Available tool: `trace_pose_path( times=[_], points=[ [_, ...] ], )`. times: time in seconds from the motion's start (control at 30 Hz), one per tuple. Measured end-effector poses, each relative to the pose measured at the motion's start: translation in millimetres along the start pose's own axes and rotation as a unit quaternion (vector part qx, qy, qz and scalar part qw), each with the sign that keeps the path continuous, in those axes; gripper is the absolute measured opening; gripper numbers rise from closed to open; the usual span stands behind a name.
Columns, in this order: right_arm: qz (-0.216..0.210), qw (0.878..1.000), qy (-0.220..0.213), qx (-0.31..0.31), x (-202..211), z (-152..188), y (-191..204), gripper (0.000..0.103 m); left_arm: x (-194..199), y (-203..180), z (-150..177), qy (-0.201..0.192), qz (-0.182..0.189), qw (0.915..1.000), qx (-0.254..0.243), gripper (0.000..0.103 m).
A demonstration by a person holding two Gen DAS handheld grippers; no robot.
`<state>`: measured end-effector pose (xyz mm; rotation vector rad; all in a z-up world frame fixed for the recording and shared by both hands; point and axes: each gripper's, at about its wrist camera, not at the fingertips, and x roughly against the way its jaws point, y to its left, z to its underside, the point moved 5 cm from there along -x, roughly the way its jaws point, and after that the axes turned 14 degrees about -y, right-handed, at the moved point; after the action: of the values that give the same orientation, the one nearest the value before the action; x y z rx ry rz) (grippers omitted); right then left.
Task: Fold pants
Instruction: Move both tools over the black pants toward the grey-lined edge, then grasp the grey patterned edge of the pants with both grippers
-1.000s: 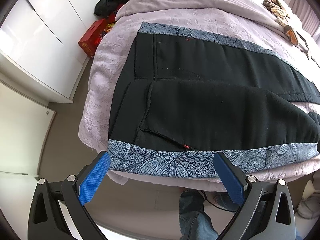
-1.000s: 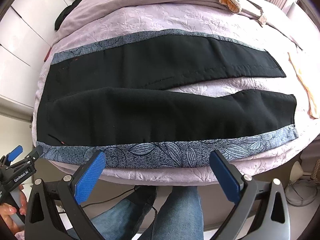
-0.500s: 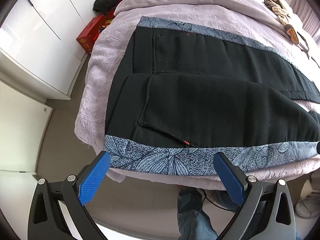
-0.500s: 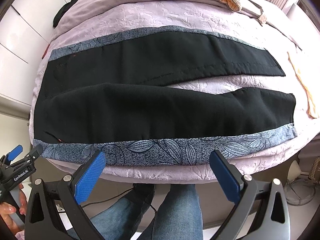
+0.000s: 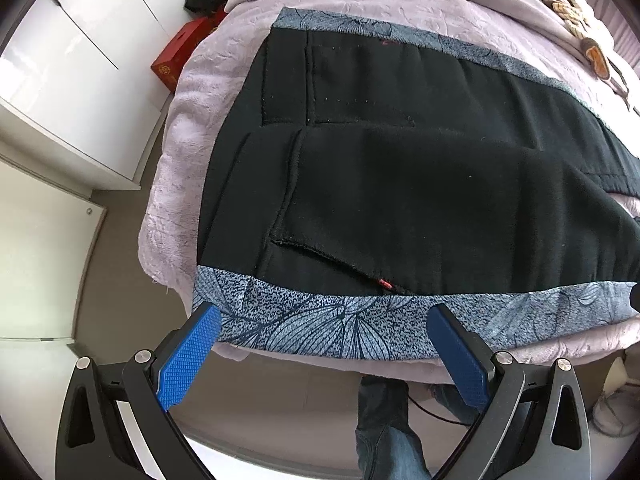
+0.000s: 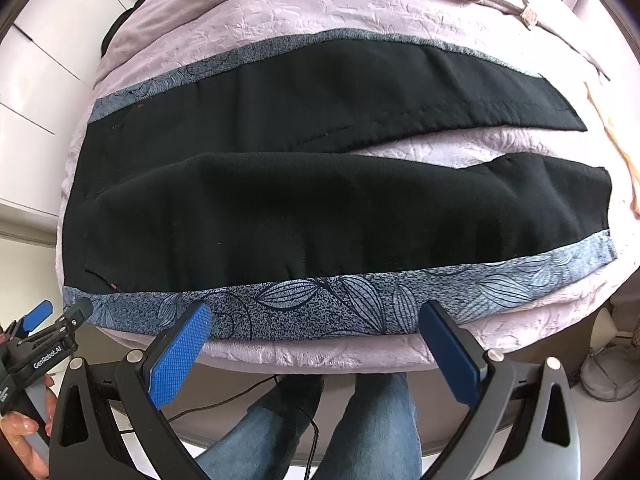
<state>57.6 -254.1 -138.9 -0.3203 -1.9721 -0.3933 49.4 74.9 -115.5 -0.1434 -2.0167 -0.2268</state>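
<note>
Both grippers are closing in on the near edge of the pants (image 6: 320,208) compared with a second ago. The patterned side stripe (image 6: 320,304) sat a bit beyond the blue pads then, and now the pads reach right up to it, so I'd say the approach is nearly done and the first grab comes next. Nothing is folded yet.

The left gripper (image 5: 324,344) is spread wide and holding nothing, lined up at the waistband end of the stripe. The right gripper (image 6: 316,340) is just as wide and empty too, parked further along the same stripe toward the leg end. You can also see the left gripper off to the waist side in the right wrist view, with a hand (image 6: 24,432) on it.

The pants lie flat on the bed (image 6: 360,12), waist toward the white cabinets (image 5: 60,80), legs running away from them. They're black and look fleecy, with a grey-blue leaf-print stripe down each outer seam. The legs split into a narrow V with purple bedspread showing between, and there's a pocket slit (image 5: 340,260) with a tiny red tag near the waist. Pretty smooth, no big wrinkles.
</note>
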Motion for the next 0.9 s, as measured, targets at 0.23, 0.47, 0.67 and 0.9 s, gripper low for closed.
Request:
trace_pose_path(
  times=[0.23, 0.47, 0.67, 0.9],
  points=[
    [-0.071, 0.996, -0.001, -0.045, -16.5, 4.4, 4.0, 0.103, -8.3, 4.0, -1.4, -0.008, 0.018, 0.9996, 0.018, 0.103],
    [-0.286, 0.949, 0.048, -0.123, -34.6, 29.6, 42.6, 0.088, -12.4, 26.3, 7.4, -0.018, 0.086, 0.9943, 0.061, 0.086],
    [-0.351, 0.914, 0.125, -0.163, -73.8, 74.7, 65.4, 0.050, -12.9, 37.5, 27.9, 0.004, 0.145, 0.9823, 0.118, 0.079],
    [-0.350, 0.905, 0.112, -0.214, -91.1, 79.1, 57.2, 0.050, -10.1, 36.8, 45.6, 0.019, 0.175, 0.9746, 0.138, 0.079]
  ],
)
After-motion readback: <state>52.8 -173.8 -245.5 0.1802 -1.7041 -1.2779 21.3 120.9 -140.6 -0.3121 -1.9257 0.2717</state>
